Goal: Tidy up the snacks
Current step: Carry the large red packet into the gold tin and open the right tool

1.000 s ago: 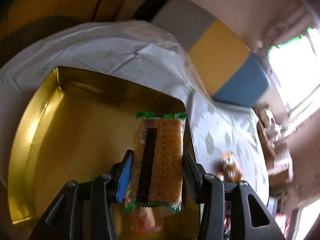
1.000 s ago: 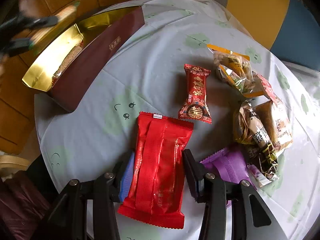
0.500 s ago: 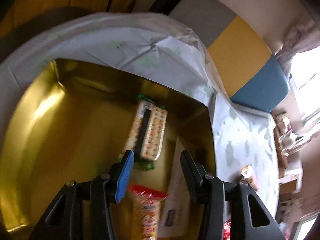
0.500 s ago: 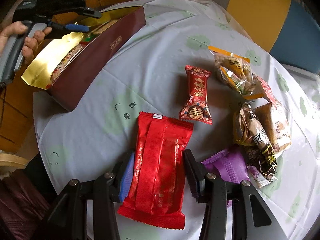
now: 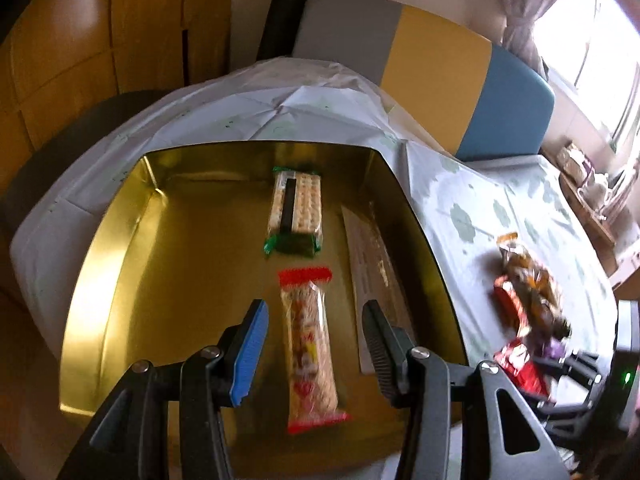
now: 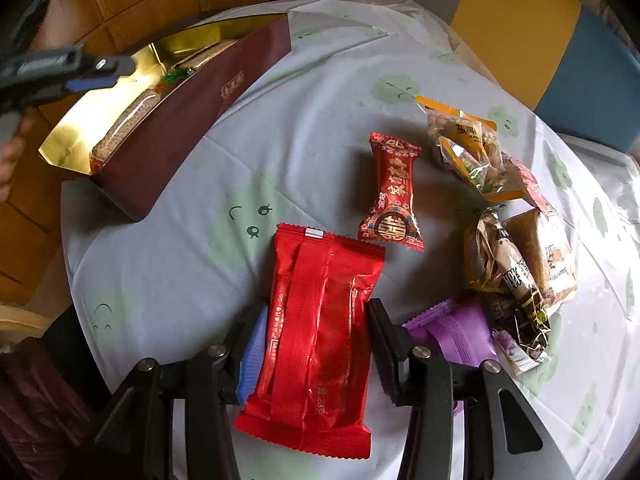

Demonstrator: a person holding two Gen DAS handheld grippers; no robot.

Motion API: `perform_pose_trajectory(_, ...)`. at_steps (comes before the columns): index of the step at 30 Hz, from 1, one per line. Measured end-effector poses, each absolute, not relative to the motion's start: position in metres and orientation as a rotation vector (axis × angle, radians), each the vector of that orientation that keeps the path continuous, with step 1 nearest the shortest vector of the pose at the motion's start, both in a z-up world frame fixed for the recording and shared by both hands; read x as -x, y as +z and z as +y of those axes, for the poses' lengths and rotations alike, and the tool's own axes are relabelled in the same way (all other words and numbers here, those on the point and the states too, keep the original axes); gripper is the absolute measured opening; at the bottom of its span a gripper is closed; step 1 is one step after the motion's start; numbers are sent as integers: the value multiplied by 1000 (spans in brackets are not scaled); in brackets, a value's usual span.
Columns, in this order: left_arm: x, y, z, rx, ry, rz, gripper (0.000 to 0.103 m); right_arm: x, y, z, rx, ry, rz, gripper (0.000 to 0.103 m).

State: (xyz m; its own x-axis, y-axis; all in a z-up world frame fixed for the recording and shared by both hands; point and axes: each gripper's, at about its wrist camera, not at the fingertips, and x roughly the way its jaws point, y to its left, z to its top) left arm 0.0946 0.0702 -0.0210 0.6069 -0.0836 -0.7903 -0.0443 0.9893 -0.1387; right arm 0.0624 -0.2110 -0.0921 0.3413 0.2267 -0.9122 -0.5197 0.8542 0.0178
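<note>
Left wrist view: the left gripper (image 5: 314, 346) hangs over a gold-lined box (image 5: 120, 264), its jaws spread wide with nothing between the pads. Below the gap, on the box floor, lies a long clear-wrapped snack bar (image 5: 310, 354) with red ends. Farther in lies a cracker pack (image 5: 296, 210) with green ends, flat on the gold floor near the far wall. To the right of both, a pale card (image 5: 374, 264) leans along the box's right wall. Past that wall, on the white tablecloth (image 5: 460, 184), a blurred heap of snack bags (image 5: 528, 284) sits, and at the far right edge part of the right gripper shows.

Right wrist view, from the left: the same box, dark red (image 6: 192, 120) on the outside, stands at the table's far-left corner with the left gripper above it. At bottom centre the right gripper (image 6: 316, 350) has its jaws pressed against both long sides of a big red packet (image 6: 316, 340), which lies on the cloth. Just beyond it lies a small red candy pack (image 6: 394, 194) with gold print. A purple packet (image 6: 456, 334) lies just beside the right finger, touching a pile of brown and yellow bags (image 6: 516, 256).
</note>
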Motion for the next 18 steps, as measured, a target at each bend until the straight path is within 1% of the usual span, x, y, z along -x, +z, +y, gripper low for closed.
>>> perform_pose_trajectory(6, -74, -24, 69, 110, -16, 913, 50, -61, -92, -211, 287, 475, 1125, 48)
perform_pose_trajectory(11, -66, -27, 74, 105, -9, 909, 50, -61, -90, -209, 286, 447, 1134, 44)
perform_pose_trajectory(18, -56, -28, 79, 99, 0, 893, 50, -59, -90, -206, 291, 411, 1130, 44)
